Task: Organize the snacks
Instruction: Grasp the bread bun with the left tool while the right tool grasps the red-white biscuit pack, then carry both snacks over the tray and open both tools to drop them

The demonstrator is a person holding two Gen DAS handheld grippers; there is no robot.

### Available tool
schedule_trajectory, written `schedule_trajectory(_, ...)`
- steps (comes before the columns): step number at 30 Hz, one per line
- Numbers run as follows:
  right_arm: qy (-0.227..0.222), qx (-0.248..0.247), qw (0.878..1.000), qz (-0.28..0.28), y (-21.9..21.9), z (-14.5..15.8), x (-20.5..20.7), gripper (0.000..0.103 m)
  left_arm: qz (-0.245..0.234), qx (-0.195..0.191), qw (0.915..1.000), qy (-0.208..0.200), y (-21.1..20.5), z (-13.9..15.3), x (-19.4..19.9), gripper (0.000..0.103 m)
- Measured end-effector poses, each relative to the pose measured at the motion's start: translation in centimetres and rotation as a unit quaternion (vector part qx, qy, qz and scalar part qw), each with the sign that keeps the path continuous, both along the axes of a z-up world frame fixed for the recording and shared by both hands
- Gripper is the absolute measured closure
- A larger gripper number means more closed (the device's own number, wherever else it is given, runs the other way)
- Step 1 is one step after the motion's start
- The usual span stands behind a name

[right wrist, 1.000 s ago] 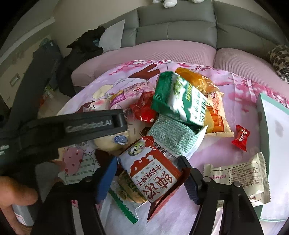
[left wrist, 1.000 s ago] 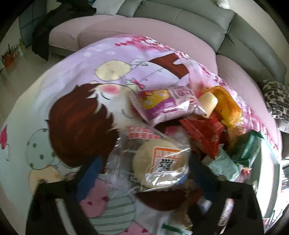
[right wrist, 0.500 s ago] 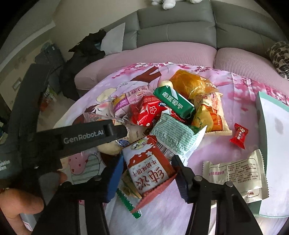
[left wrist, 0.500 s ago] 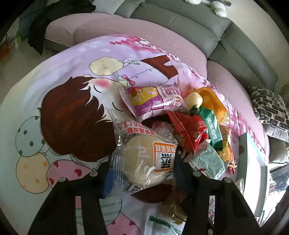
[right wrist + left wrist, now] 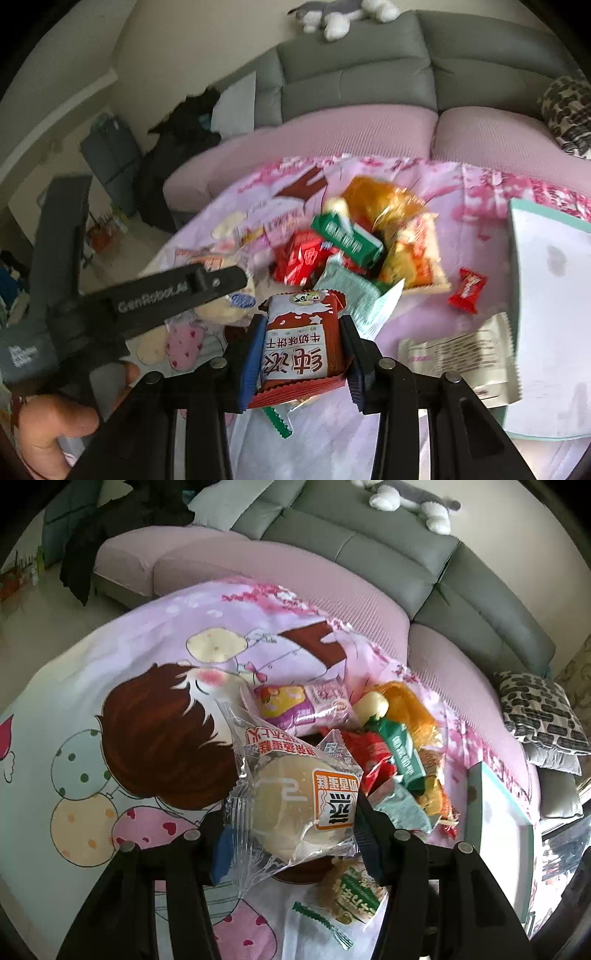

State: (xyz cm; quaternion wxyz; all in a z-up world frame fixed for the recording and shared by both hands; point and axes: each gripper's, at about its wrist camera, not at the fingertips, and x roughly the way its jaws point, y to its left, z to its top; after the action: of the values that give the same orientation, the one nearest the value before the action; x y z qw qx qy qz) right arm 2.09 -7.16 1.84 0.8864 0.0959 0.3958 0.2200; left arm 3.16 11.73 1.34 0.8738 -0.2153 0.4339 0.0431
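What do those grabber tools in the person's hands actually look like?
Both grippers, left and right, are black frames with silver bolts, ending in two fingers with blue pads. The left one's side reads "GenRobot.AI" in pale letters. A bare hand holds it; no cables show.

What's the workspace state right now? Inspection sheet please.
Surface: cartoon-print cloth covers it; teal-rimmed tray at the right edge.
Job's things: snack pile mid-cloth; clear-wrapped bun; red-and-white biscuit pack.
Clutter: small red candy and white sachet lie apart from the pile, by the tray.
Grippers: left gripper shut on the bun; right gripper shut on the biscuit pack.
Cables: nothing seen.
Surroundings: grey sofa with pink seat cushions, plush toy on its back.
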Motion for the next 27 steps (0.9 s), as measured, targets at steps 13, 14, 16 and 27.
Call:
schedule_trajectory(13,-0.041,-0.001,0.984,-0.175,-11.0,2.5,0.9,0.061,-0.087,0.001,0.9945,-0.059,-5.5,3.4,1.0,0.045)
schedule_trajectory(14,-0.042,-0.005,0.981,-0.188,-11.8,2.6,0.8,0.061,-0.103,0.004,0.9926,-0.064,-6.6,3.7,1.3,0.045)
schedule_trajectory(16,-0.044,-0.013,0.975,-0.216,-13.9,2.6,0.7,0.061,-0.132,0.006,0.9888,-0.070,-8.4,4.2,1.7,0.045)
schedule_trajectory(27,-0.048,-0.047,0.939,-0.336,-22.6,2.3,-0.3,0.061,-0.272,0.015,0.9581,-0.090,-19.6,5.7,4.5,0.045)
